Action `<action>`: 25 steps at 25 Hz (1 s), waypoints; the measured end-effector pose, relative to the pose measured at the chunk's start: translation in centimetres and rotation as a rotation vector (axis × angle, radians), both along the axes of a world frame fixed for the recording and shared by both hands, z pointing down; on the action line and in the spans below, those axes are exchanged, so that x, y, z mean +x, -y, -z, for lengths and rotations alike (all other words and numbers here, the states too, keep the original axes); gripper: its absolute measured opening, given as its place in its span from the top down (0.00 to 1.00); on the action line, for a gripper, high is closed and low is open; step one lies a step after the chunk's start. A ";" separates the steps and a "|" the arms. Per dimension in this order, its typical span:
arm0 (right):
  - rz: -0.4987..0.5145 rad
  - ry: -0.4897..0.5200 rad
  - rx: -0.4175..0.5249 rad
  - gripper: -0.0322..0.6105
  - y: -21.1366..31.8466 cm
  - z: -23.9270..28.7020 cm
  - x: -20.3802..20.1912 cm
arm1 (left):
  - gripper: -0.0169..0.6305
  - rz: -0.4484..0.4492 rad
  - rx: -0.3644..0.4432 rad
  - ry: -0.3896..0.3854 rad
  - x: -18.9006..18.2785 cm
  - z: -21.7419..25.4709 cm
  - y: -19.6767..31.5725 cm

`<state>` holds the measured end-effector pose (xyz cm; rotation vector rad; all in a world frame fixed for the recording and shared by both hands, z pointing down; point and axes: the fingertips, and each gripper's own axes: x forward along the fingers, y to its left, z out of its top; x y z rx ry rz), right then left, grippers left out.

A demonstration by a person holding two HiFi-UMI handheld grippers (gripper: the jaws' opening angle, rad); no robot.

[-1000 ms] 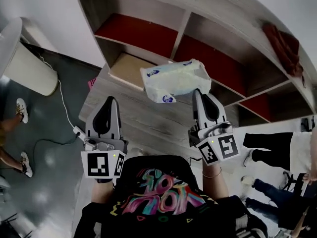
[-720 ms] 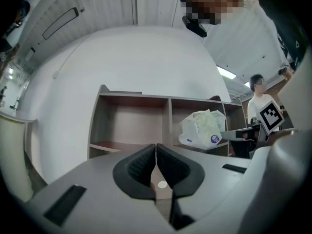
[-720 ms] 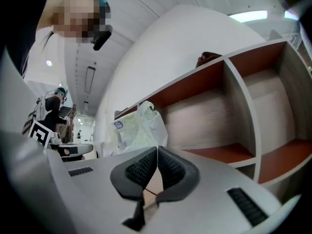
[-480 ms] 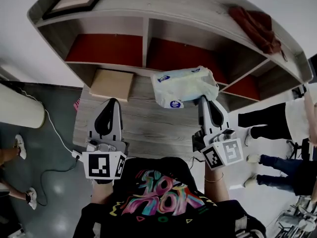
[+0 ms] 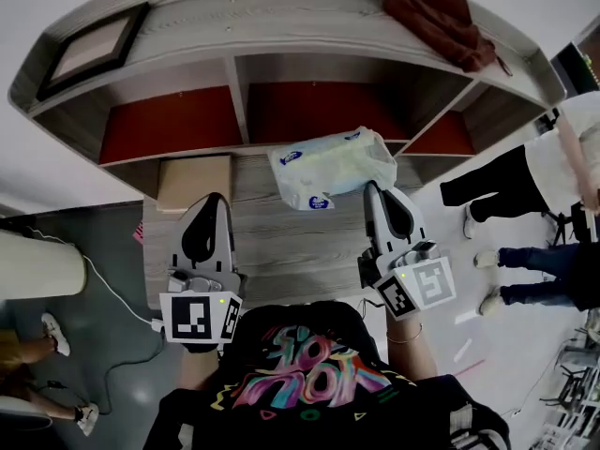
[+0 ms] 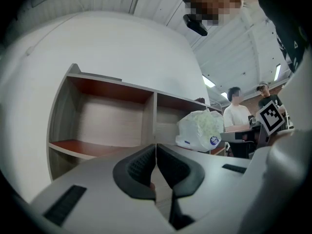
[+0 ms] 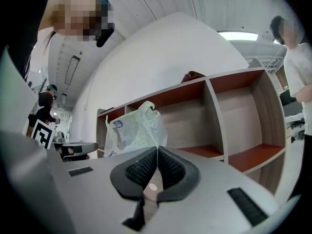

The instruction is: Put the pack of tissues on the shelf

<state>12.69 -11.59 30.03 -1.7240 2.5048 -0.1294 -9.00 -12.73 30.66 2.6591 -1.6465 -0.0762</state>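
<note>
Tissue pack [image 5: 328, 165], long axis left-right, pinched by right tongs [image 5: 373, 187]

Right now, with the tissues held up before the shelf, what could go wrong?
1. The right tool is shut on only a thin edge of the pack of tissues, so it may slip or the wrapper tear.
2. The pack sticks out sideways and might catch a shelf divider going in.
3. The left tool is shut and apart from it, so nothing backs up the grip.
</note>
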 end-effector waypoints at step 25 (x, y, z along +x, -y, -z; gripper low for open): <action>-0.130 0.005 0.020 0.92 2.7 -0.7 1.7 | 0.93 -0.115 -0.030 0.007 2.4 -1.8 2.5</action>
